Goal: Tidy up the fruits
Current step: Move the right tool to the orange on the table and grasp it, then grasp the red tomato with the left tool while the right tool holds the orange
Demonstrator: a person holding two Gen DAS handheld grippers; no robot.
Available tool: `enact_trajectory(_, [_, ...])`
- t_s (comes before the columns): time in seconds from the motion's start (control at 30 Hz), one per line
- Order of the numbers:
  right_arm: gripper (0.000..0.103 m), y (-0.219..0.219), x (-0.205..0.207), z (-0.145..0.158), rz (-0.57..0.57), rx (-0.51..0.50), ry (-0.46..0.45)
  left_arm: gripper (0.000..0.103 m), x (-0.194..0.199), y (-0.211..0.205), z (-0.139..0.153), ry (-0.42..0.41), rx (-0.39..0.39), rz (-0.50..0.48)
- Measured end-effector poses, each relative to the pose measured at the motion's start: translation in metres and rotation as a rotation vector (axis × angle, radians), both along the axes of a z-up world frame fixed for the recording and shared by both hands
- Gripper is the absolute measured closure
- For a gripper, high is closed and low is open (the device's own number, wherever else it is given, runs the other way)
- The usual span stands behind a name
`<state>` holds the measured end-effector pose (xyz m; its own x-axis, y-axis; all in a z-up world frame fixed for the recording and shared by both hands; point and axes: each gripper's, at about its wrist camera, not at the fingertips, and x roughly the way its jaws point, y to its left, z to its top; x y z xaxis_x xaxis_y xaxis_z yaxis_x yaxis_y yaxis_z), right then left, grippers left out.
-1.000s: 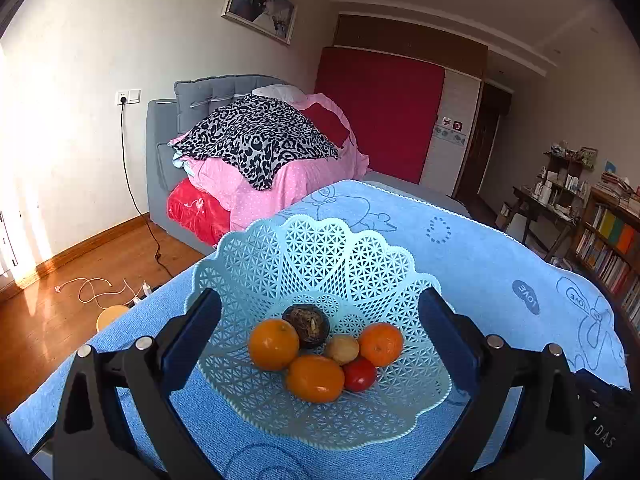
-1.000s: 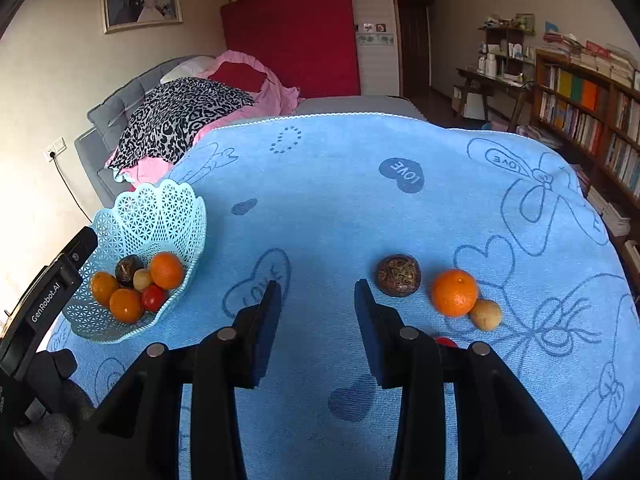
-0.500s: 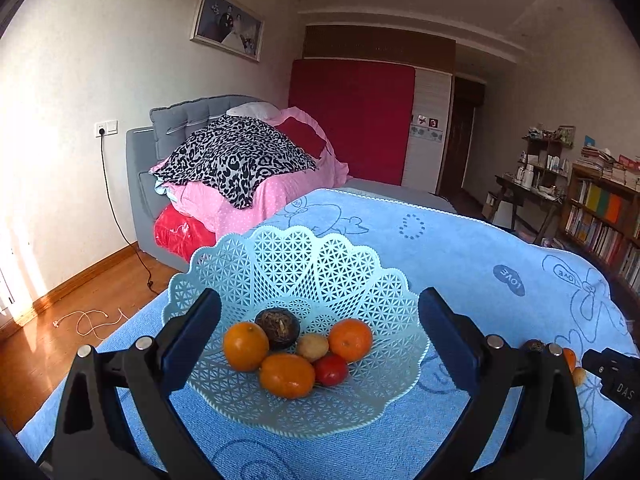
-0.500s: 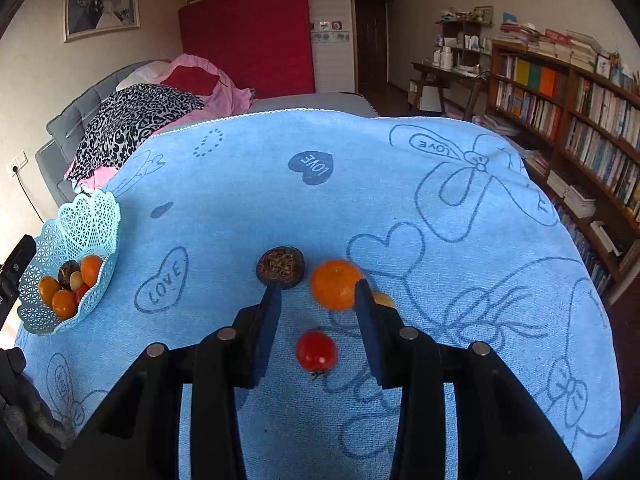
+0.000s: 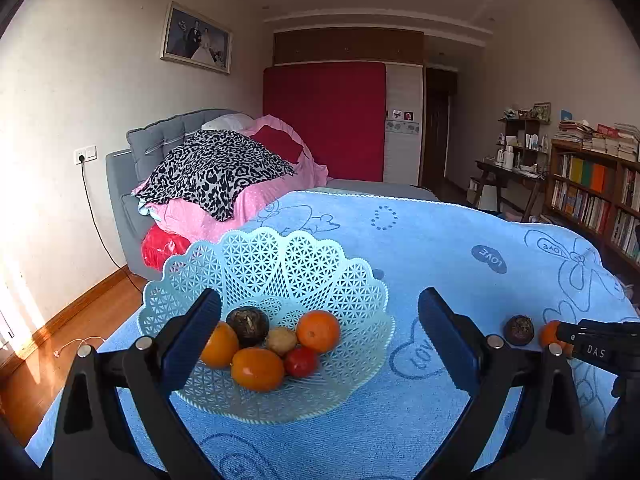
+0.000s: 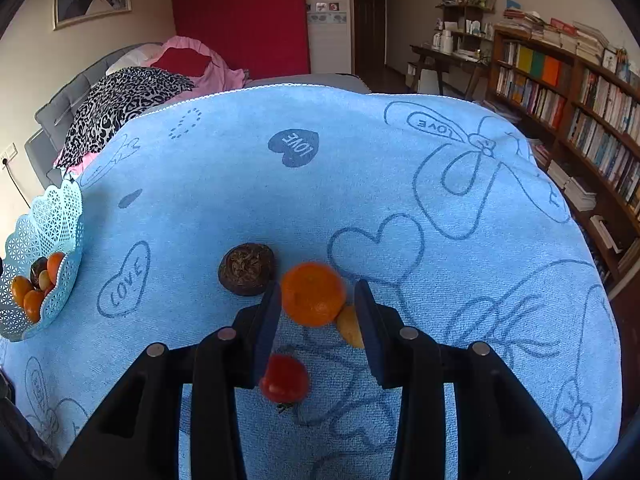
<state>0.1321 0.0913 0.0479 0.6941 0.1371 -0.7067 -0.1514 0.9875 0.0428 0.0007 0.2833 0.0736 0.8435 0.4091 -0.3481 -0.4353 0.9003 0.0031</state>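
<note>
A pale blue lattice basket (image 5: 280,264) stands on the blue cloth and holds several fruits: oranges, a dark brown fruit, a small tan one and a red one. My left gripper (image 5: 320,328) hovers open in front of it, holding nothing. In the right wrist view an orange (image 6: 313,294) lies on the cloth just beyond the tips of my open right gripper (image 6: 318,298). A dark brown fruit (image 6: 247,268) sits to its left, a red tomato (image 6: 285,378) lies between the fingers nearer the camera, and a small yellow fruit (image 6: 349,326) peeks out beside the right finger.
The blue cloth (image 6: 360,160) with heart and LOVE prints covers the whole surface and drops off at its edges. A grey sofa with bedding (image 5: 216,172) stands beyond the basket. Bookshelves (image 6: 580,92) and a desk line the right wall.
My right gripper has moved forward onto the loose fruits, so the orange now sits at its fingertips and the tomato between the fingers. The left gripper drifted slightly, with the basket shifting left in its view.
</note>
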Motion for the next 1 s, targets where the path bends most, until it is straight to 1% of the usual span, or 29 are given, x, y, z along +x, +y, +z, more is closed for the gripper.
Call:
enact_trajectory(0.1, [0.063,0.002,0.008,-0.006,0.007,-0.002,0.016,0.003,0.001,-0.004,-0.001,0.006,0.012,-0.012])
enact_trajectory(0.13, [0.059,0.002,0.011,-0.008,0.012,0.003,0.020,0.003,0.001,-0.005,-0.002,0.008,0.016,-0.015])
enact_trajectory(0.17, [0.058,0.004,0.013,-0.010,0.015,0.003,0.025,0.003,0.002,-0.006,-0.002,0.010,0.021,-0.019])
enact_trajectory(0.43, [0.056,0.012,0.017,-0.015,0.030,-0.020,0.031,0.003,0.002,-0.017,-0.005,0.024,0.059,-0.044])
enact_trajectory(0.5, [0.057,0.012,0.016,-0.015,0.028,-0.025,0.027,0.003,0.003,-0.018,-0.005,0.027,0.062,-0.050])
enact_trajectory(0.6, [0.062,0.011,0.015,-0.015,0.024,-0.032,0.023,0.003,0.005,-0.020,-0.006,0.036,0.061,-0.061])
enact_trajectory(0.7, [0.063,0.009,0.012,-0.011,0.017,-0.022,0.027,0.003,0.006,-0.020,-0.008,0.044,0.063,-0.068])
enact_trajectory(0.9, [0.063,0.000,-0.009,0.003,0.009,0.013,-0.014,0.003,0.007,-0.028,-0.009,0.052,0.081,-0.088])
enact_trajectory(1.0, [0.063,-0.014,-0.021,0.008,-0.022,0.043,-0.029,0.003,0.007,-0.034,-0.011,0.054,0.093,-0.104])
